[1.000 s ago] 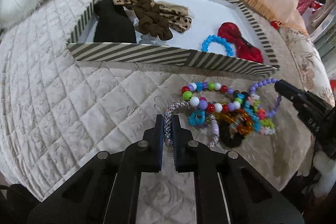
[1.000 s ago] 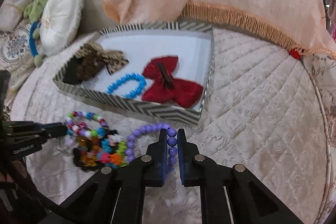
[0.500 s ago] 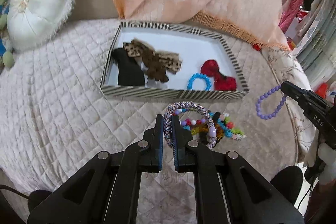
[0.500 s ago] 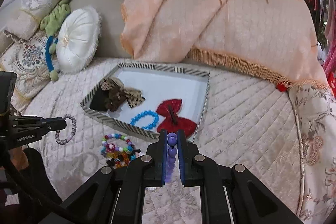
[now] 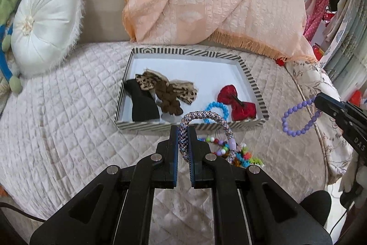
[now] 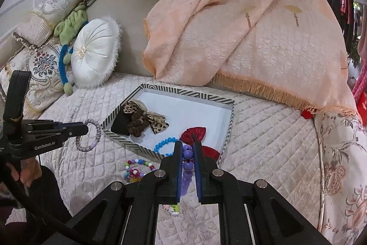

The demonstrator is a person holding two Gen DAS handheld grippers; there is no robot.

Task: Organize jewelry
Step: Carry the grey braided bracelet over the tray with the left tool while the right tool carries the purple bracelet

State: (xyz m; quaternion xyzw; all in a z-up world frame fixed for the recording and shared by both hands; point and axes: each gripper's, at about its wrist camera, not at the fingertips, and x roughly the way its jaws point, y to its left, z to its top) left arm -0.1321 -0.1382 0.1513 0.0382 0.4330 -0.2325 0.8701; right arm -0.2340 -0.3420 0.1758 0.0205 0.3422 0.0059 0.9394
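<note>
The braided bracelet [image 5: 206, 128], a pale woven ring with one lilac bead, is pinched between the closed fingers of the left gripper [image 5: 183, 130] and hangs in the air in front of the striped tray [image 5: 252, 84], clear of the quilt. Seen from the right wrist, the same ring dangles off the left gripper's tip just outside the tray's left corner. The purple bead bracelet [image 5: 298, 118] is clamped in the right gripper [image 6: 188, 148], whose fingers are closed narrow on a couple of its beads; it too hangs free, to the right of the tray's near right corner (in the right wrist view most of its loop is hidden behind the fingers).

On the quilted cover [image 5: 68, 118], just in front of the tray's near wall, lies a small heap of coloured bead bracelets [image 6: 135, 168]. Inside the tray, the left end holds a black cloth piece [image 5: 142, 105] with a leopard-print bow [image 5: 165, 86] and a brown scrunchie [image 5: 168, 102] partly over it; toward the right end sit a blue bead bracelet [image 6: 164, 145] and a red bow [image 5: 236, 102], touching each other.

Behind the tray a peach fringed throw [image 5: 206, 4] drapes down; a round white cushion [image 5: 43, 24] rests well off to the tray's left.
</note>
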